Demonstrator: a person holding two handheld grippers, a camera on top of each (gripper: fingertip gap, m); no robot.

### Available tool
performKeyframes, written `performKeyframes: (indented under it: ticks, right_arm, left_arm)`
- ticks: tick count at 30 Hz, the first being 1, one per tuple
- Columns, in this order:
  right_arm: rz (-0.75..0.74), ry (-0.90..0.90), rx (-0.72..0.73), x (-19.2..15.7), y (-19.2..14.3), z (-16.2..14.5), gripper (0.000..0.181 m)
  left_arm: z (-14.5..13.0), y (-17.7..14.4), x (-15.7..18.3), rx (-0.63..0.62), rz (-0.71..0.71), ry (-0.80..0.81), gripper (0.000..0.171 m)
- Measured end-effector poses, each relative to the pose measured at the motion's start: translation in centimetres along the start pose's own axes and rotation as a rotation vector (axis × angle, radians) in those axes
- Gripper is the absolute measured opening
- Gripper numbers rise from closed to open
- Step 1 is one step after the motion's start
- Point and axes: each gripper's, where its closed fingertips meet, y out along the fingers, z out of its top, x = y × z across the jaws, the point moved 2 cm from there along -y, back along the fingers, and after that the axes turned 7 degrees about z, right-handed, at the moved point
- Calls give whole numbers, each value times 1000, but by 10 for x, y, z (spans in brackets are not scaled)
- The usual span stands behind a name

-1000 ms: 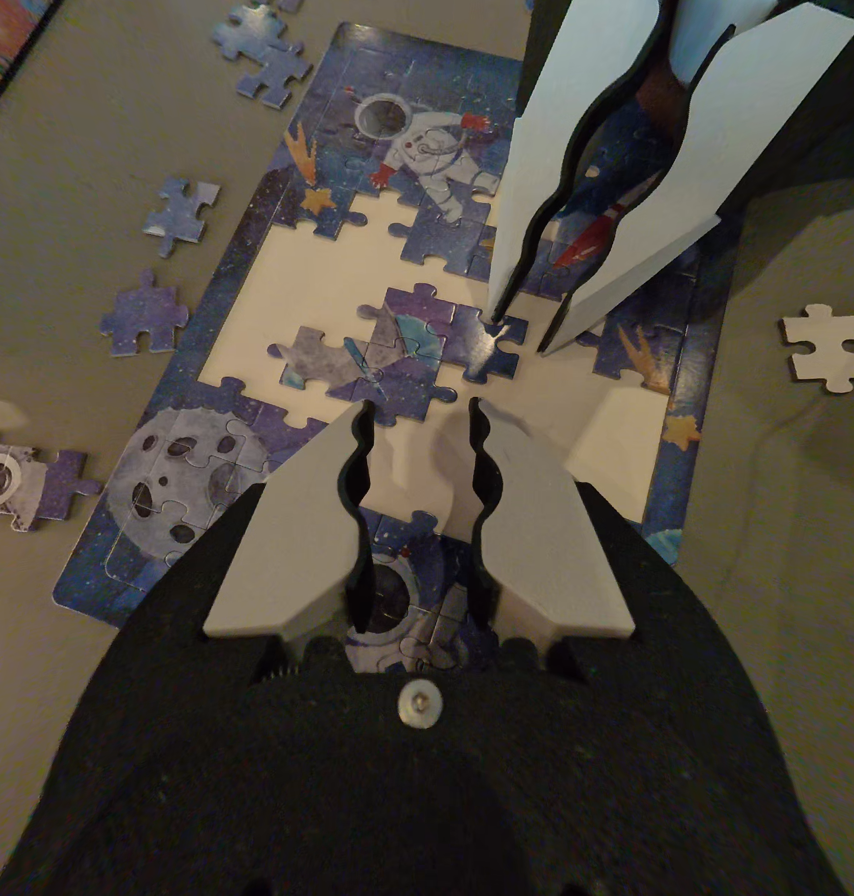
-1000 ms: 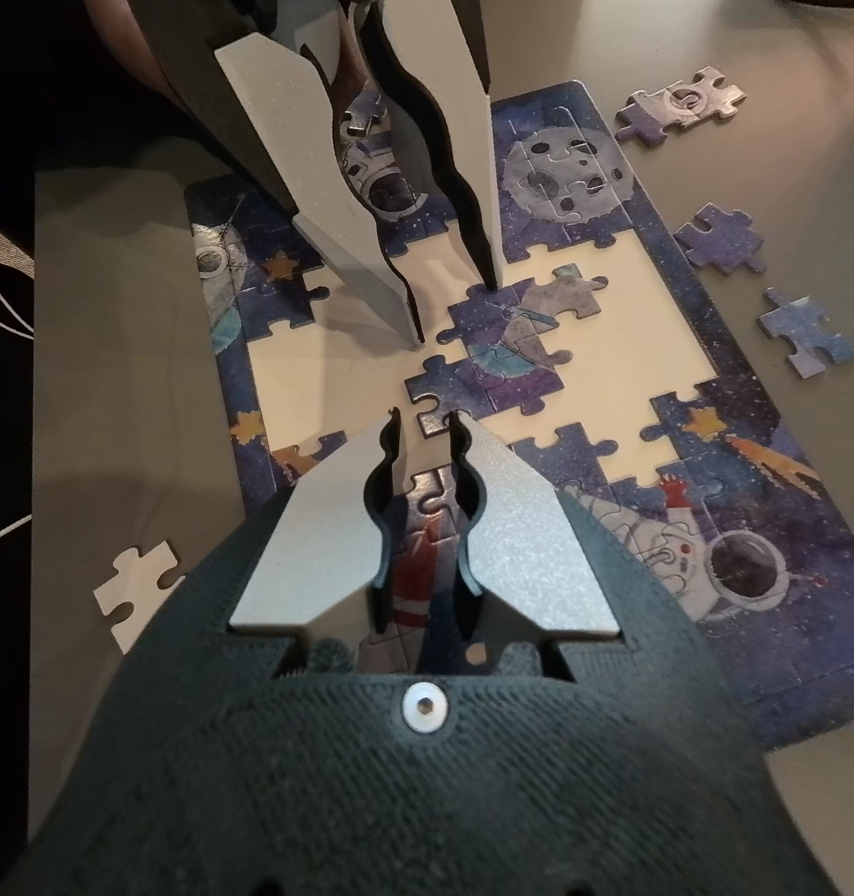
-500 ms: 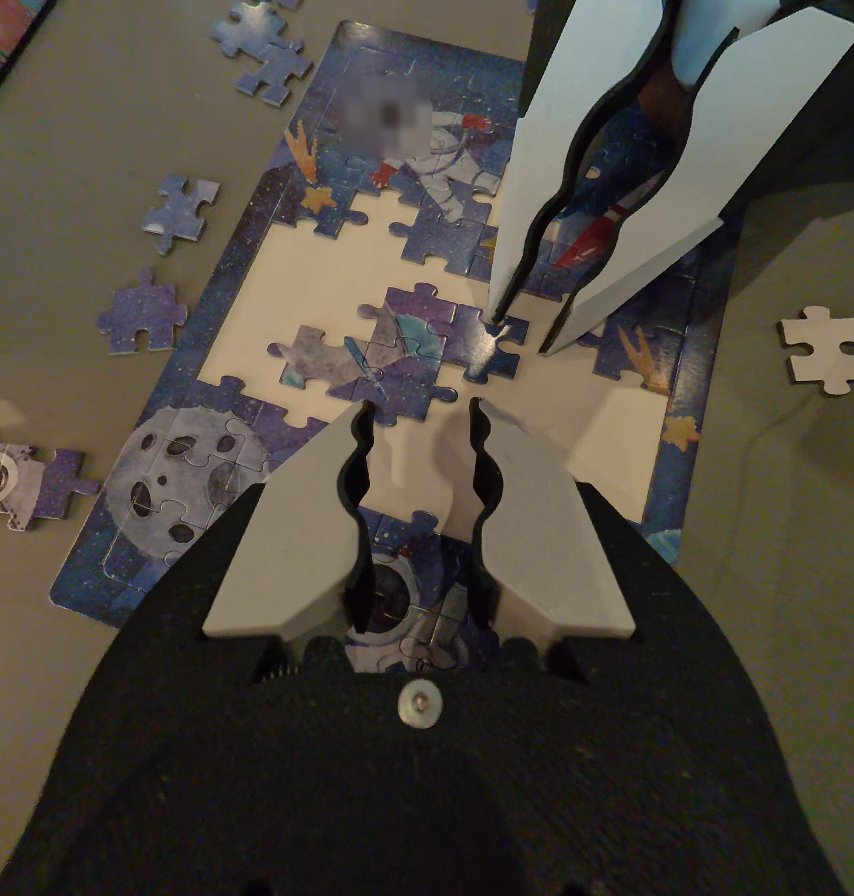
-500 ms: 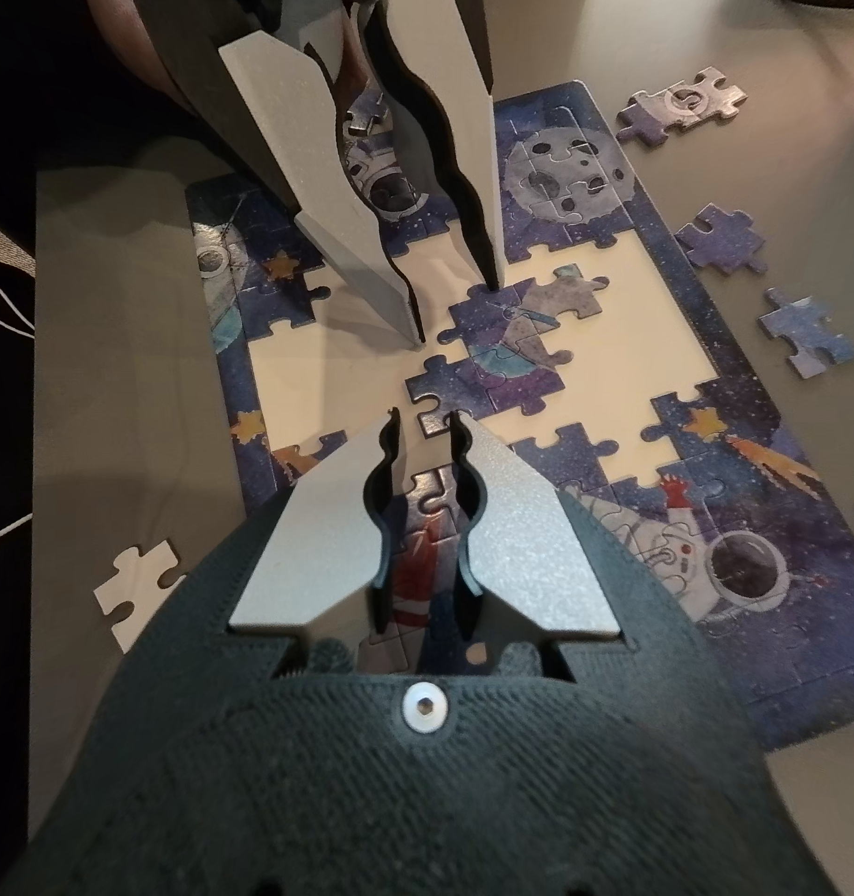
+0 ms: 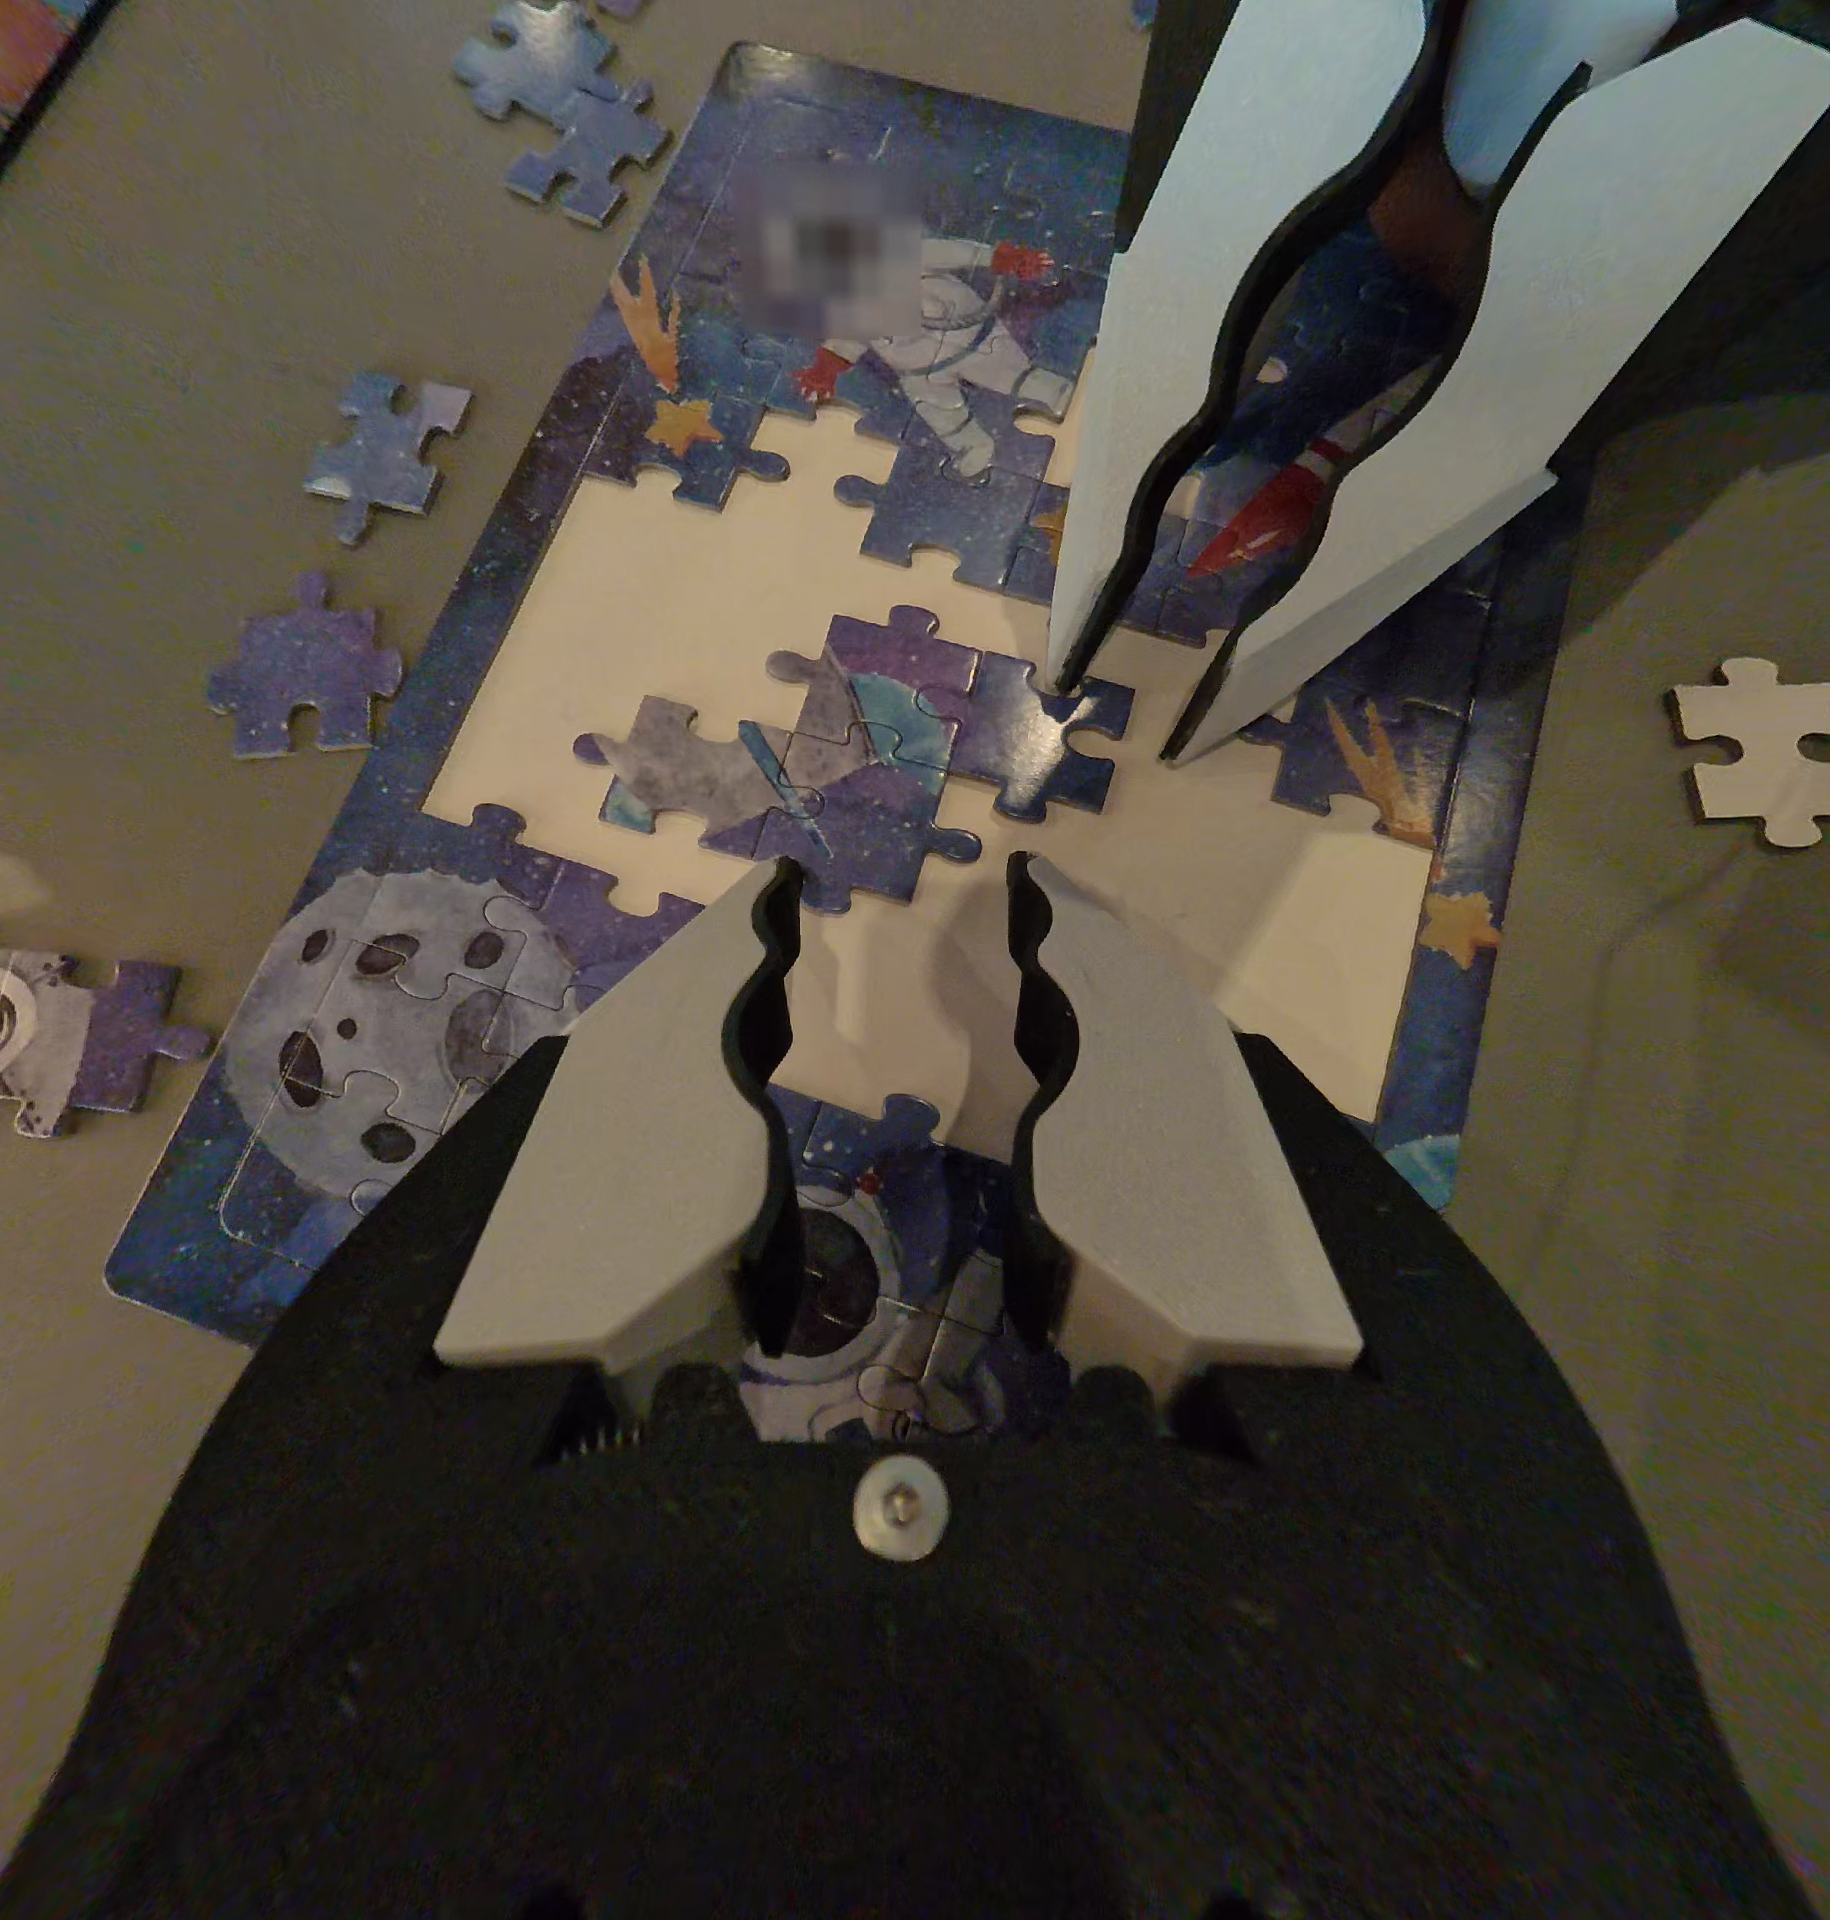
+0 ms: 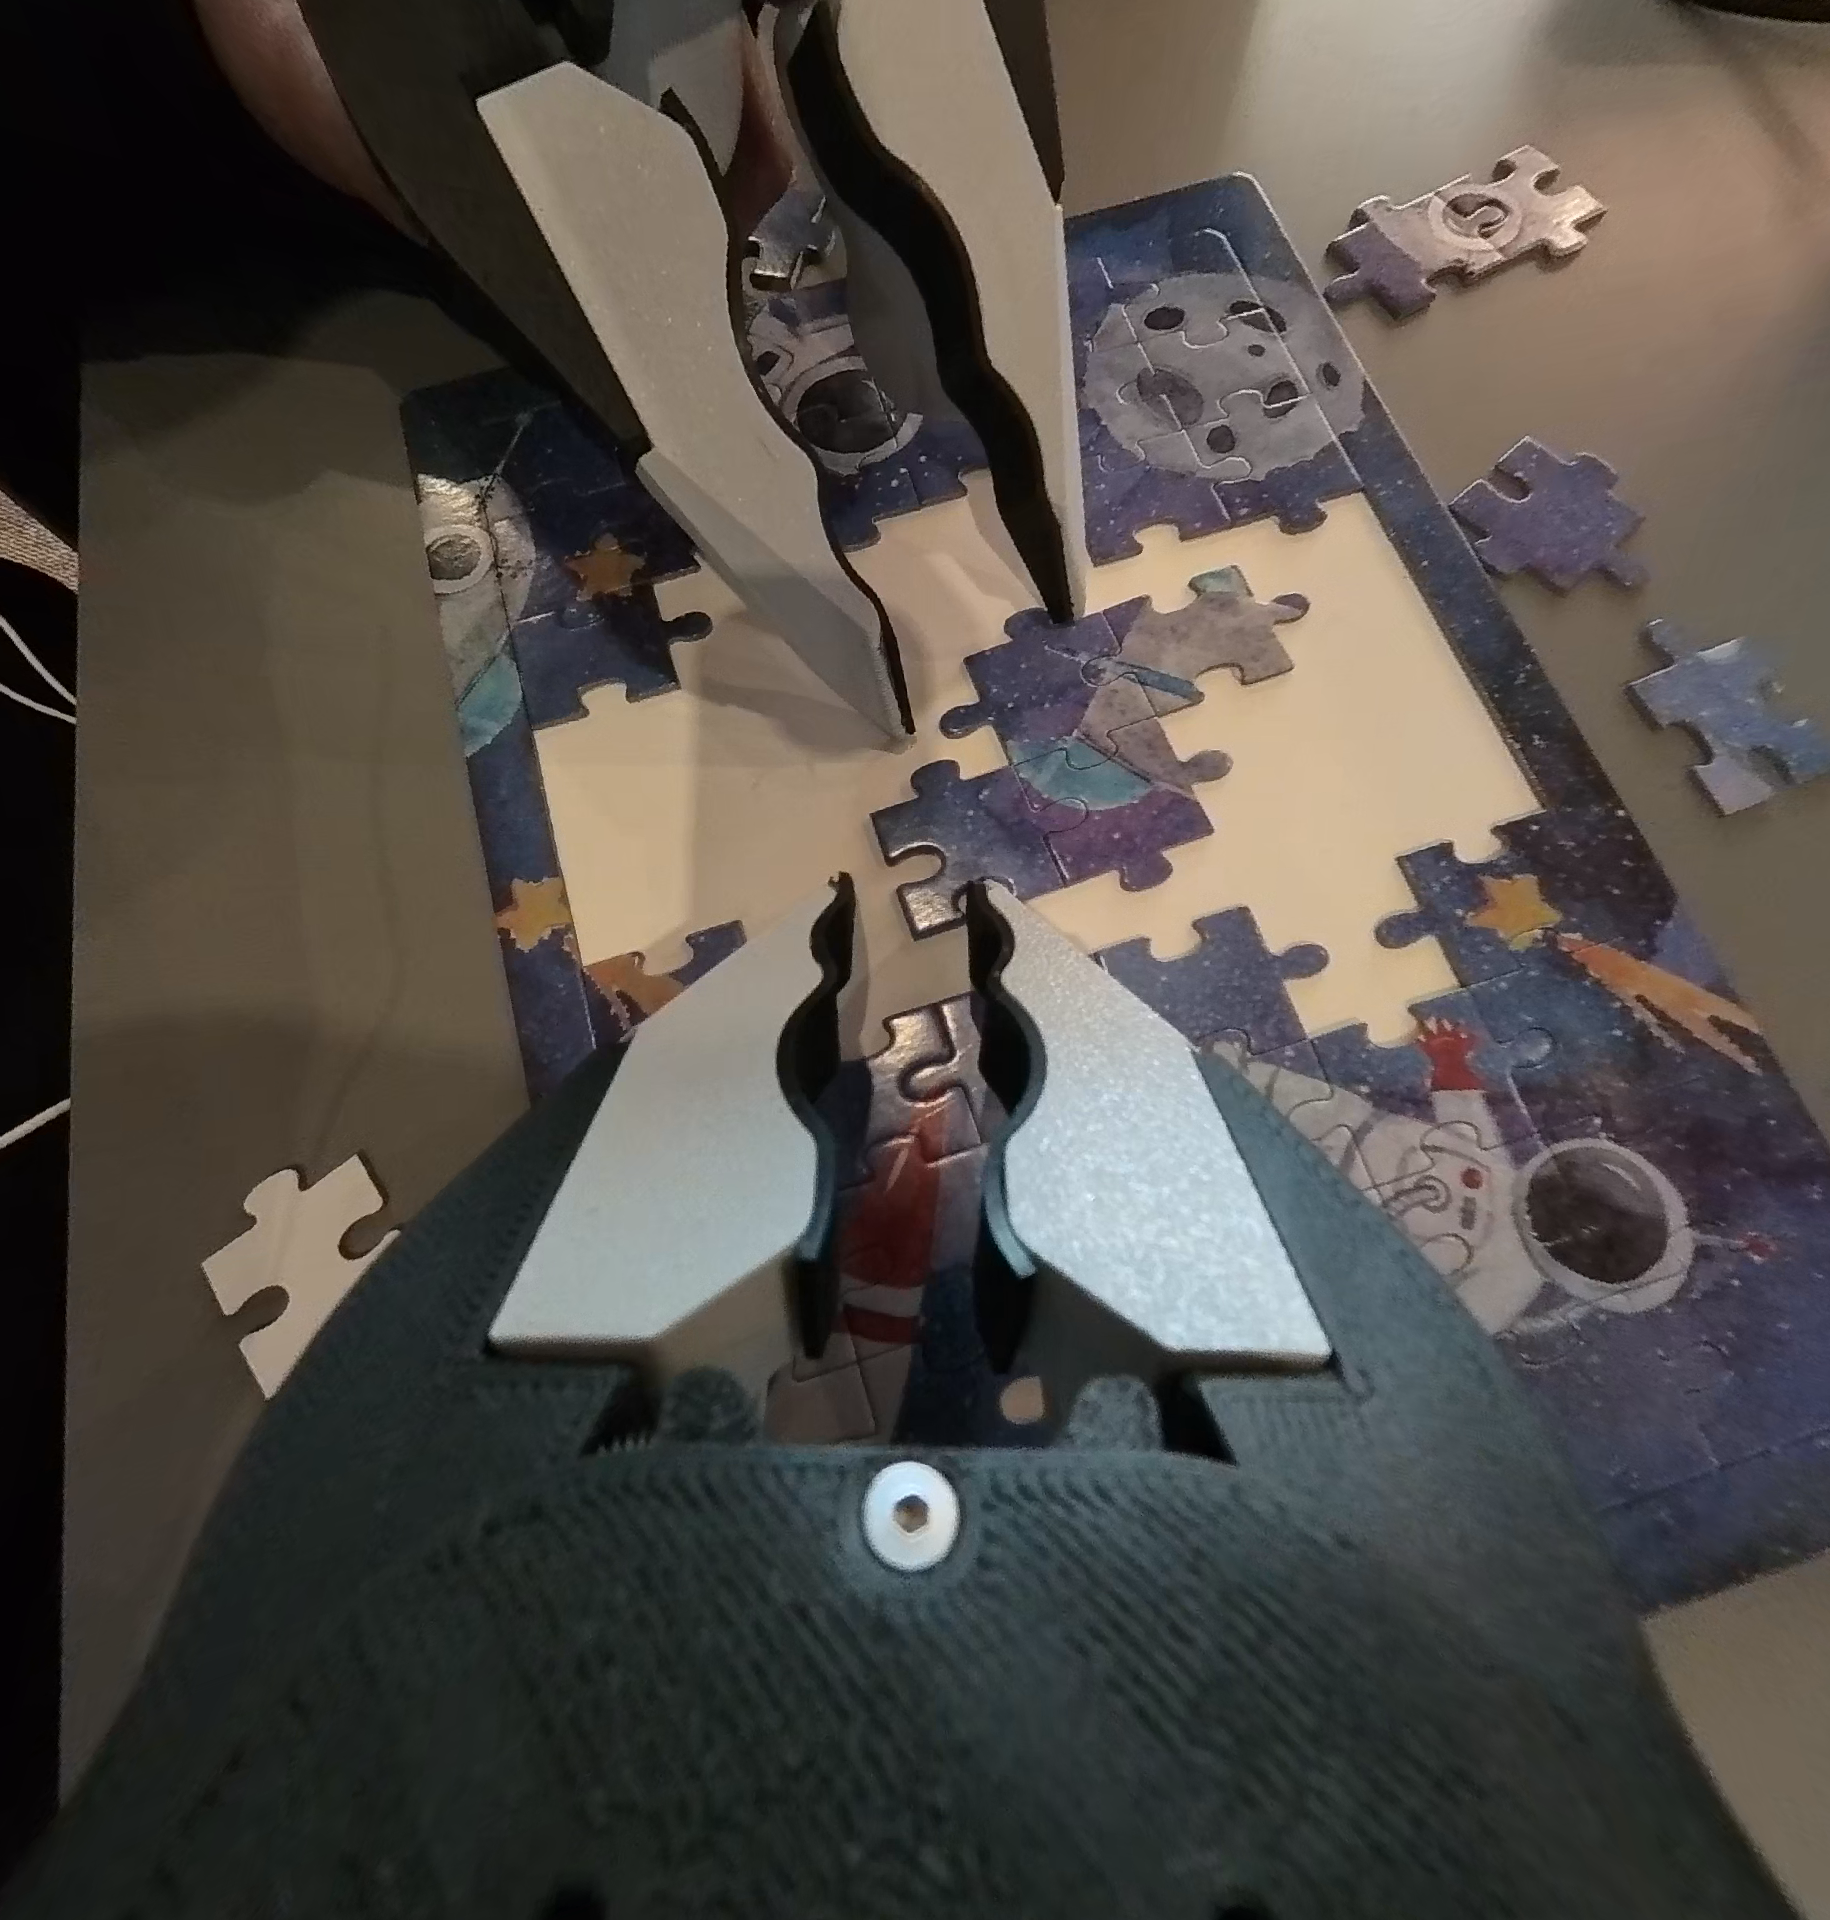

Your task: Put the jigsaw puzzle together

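A space-themed jigsaw puzzle lies in its tray (image 5: 672,613), with assembled pieces round the edge and bare cream base in the middle. A loose cluster of joined pieces (image 5: 849,758) sits on that base; it also shows in the right wrist view (image 6: 1087,748). My left gripper (image 5: 903,871) is open and empty, with one tip on the near edge of the cluster. My right gripper (image 6: 909,888) is open and empty; one tip touches the cluster's dark blue piece (image 5: 1041,727). The two grippers face each other across the cluster, the right gripper (image 5: 1121,717) opposite the left gripper (image 6: 978,670).
Loose blue pieces (image 5: 303,670) (image 5: 383,457) (image 5: 568,125) and a joined grey pair (image 5: 49,1029) lie on the table left of the tray. A white face-down piece (image 5: 1768,748) lies right of it, also in the right wrist view (image 6: 287,1257).
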Motion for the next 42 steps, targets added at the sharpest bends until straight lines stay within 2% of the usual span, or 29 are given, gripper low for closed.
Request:
performKeyframes:
  ticks: [23,26,30,36,42]
  right_arm:
    - [16,-21,-4,-4,1,0,20]
    - [10,-28,31,-4,-2,4,19]
    - [-15,-15,182,1,-21,22,19]
    - [-72,-3,362,11,-49,39,16]
    - [-74,-3,380,11,-51,40,15]
  left_arm:
    - [0,0,0,4,3,5,39]
    - [6,-6,-2,62,22,15,35]
    - [21,-29,-29,221,182,0,34]
    - [24,-76,-88,427,420,-215,15]
    - [2,-73,-112,335,487,-323,21]
